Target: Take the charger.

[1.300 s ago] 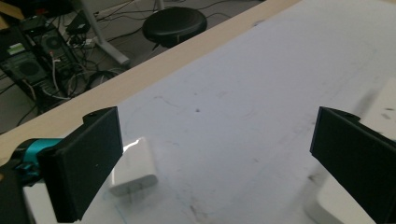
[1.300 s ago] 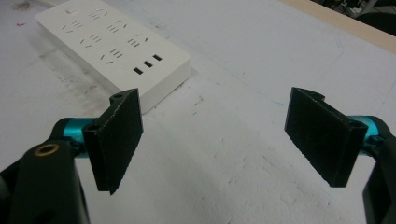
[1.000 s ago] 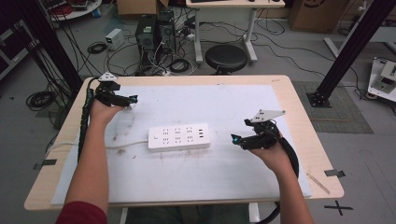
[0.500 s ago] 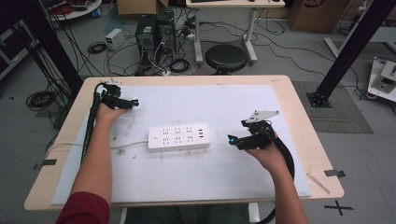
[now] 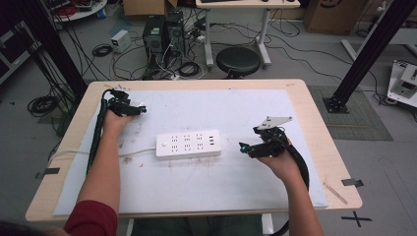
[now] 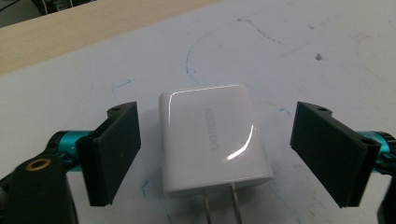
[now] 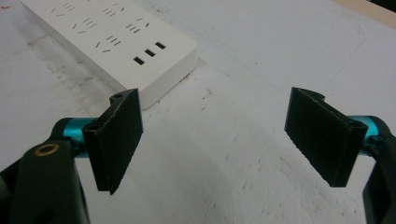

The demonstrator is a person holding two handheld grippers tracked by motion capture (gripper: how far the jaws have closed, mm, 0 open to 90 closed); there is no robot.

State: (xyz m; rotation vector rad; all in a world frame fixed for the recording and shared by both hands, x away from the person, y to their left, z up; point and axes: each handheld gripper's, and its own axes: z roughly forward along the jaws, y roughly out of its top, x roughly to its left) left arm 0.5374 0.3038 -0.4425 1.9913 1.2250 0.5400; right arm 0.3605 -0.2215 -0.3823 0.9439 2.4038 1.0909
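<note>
A white power strip (image 5: 188,144) lies flat in the middle of the white mat, its cord trailing off to the left. A white UGREEN charger (image 6: 212,137) lies on the mat with its two prongs pointing toward the camera. My left gripper (image 6: 219,140) is open, one jaw on each side of the charger, neither touching it. From above, the left gripper (image 5: 141,109) is at the mat's far left. My right gripper (image 5: 244,148) is open and holds nothing, just right of the power strip's (image 7: 116,44) end.
The white mat (image 5: 221,196) covers most of the wooden table (image 5: 314,113). Behind the table stand a black stool (image 5: 238,61), computer towers (image 5: 153,37) and loose floor cables. A black frame post (image 5: 366,59) rises at the right.
The left gripper has shifted slightly at the mat's far left. The right gripper has edged a little left toward the power strip. Both stay open.
</note>
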